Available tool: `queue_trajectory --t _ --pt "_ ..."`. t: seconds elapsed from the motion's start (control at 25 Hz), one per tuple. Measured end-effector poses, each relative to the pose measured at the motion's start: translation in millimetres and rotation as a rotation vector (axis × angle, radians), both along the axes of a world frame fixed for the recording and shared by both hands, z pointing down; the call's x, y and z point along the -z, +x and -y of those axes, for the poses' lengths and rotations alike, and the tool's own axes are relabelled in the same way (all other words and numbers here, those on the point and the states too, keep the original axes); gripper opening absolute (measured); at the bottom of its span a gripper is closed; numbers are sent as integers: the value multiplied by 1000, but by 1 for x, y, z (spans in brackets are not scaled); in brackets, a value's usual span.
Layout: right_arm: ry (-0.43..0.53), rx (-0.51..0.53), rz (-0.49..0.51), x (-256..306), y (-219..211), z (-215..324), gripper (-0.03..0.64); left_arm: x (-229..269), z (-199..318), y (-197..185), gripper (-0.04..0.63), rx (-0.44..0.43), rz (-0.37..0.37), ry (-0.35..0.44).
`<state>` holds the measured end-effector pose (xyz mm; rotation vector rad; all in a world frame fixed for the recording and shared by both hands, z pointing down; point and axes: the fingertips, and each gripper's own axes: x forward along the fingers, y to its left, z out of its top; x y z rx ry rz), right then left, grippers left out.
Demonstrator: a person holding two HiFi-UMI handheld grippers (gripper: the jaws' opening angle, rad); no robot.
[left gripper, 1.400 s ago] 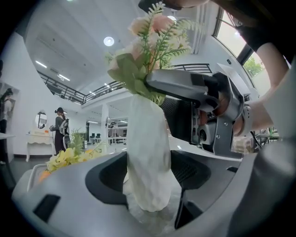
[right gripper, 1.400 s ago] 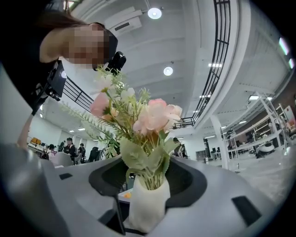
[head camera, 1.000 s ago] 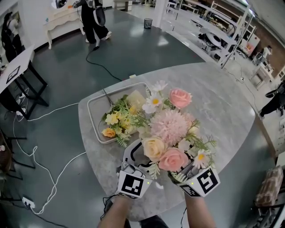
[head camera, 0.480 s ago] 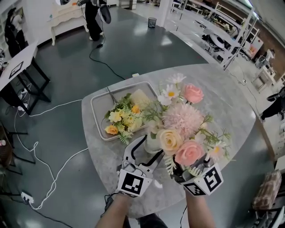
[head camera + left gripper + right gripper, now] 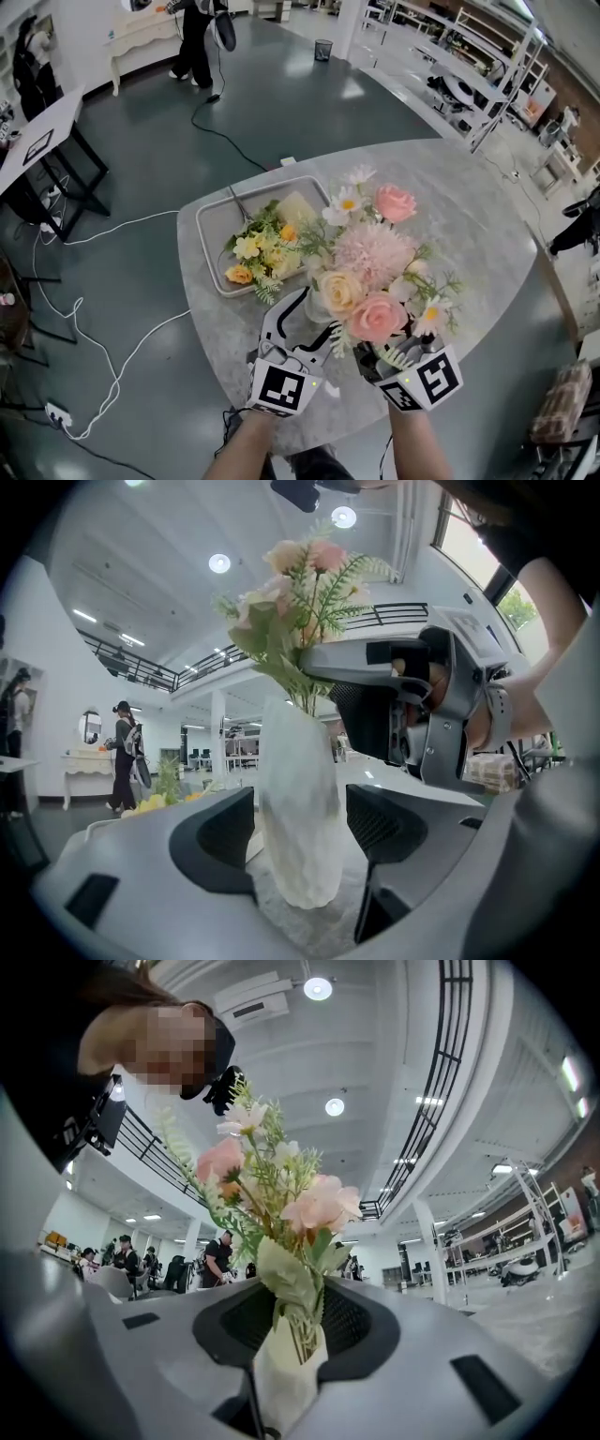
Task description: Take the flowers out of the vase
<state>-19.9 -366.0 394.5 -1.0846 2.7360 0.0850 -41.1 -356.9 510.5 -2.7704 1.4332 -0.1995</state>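
Observation:
A white vase (image 5: 315, 302) stands on the round grey table (image 5: 469, 234) with a bouquet (image 5: 370, 267) of pink and cream flowers rising from it. My left gripper (image 5: 319, 314) has a pad against each side of the vase (image 5: 298, 808). My right gripper (image 5: 380, 349) is shut on the bouquet's stems (image 5: 298, 1330), just above the vase mouth. A pale wrapping shows round the stems between its pads. In the left gripper view the right gripper (image 5: 403, 714) sits beside the vase top, where the green stems enter.
A grey metal tray (image 5: 211, 253) holding yellow flowers (image 5: 258, 253) lies on the table behind the vase to the left. The table's near edge is just under my hands. Cables (image 5: 122, 281) run over the floor at left. A person (image 5: 197, 37) stands far back.
The bouquet swayed to the right and came back a little. Both grippers kept their places at the vase and the stems.

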Motion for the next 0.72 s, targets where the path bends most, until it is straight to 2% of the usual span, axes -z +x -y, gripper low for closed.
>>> queue_trajectory --t 0.24,0.52,0.6,0.72 --pt "-10 -67 -58 -3 -6 2 137 10 -5 -11 304 67 -65 -19" --pt "-13 -87 -39 -1 -7 -1 137 23 -14 -15 302 88 -100 -18" --pt "-5 -81 -27 5 -8 -2 137 30 -16 -15 266 87 -102 -10" --pt "3 -82 -12 16 -7 -5 137 43 -19 -15 152 77 -102 2"
